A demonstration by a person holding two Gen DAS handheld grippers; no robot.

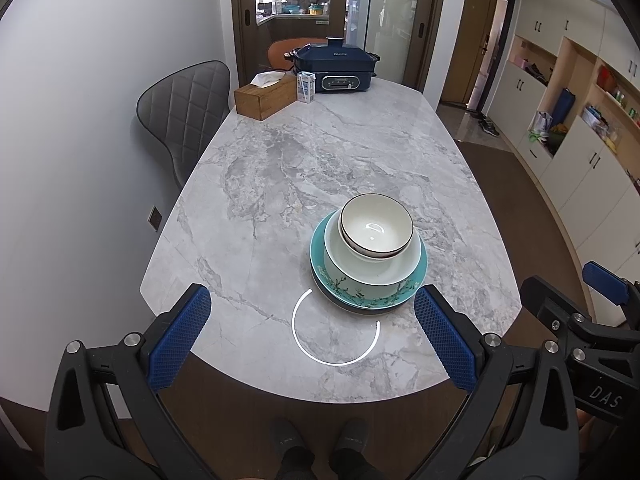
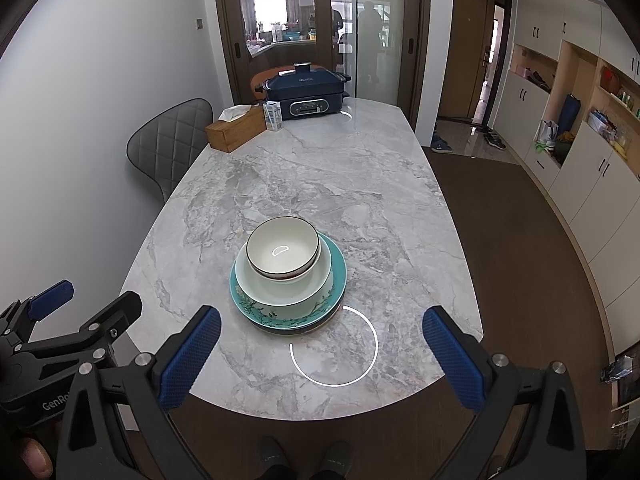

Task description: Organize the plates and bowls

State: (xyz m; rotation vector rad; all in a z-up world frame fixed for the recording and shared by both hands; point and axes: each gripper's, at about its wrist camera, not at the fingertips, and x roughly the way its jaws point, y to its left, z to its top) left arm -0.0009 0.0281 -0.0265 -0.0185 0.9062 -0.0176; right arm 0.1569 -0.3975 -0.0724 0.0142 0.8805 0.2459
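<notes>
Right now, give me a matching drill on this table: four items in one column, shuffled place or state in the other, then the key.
Column 1
1. dark-rimmed bowl
2. teal floral plate
3. tissue box
4. left gripper

Column 2
A. far end of the table, beside the milk carton
B. top of the stack
C. open, holding nothing
D. low in the stack, under the white bowl

Pairs: 1-B, 2-D, 3-A, 4-C

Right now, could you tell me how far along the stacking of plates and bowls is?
Stacking looks done: dark-rimmed bowl nests in white bowl, on teal plate, over a darker plate beneath. Left gripper and right gripper are open and empty. No loose dishes remain on the table.
</notes>
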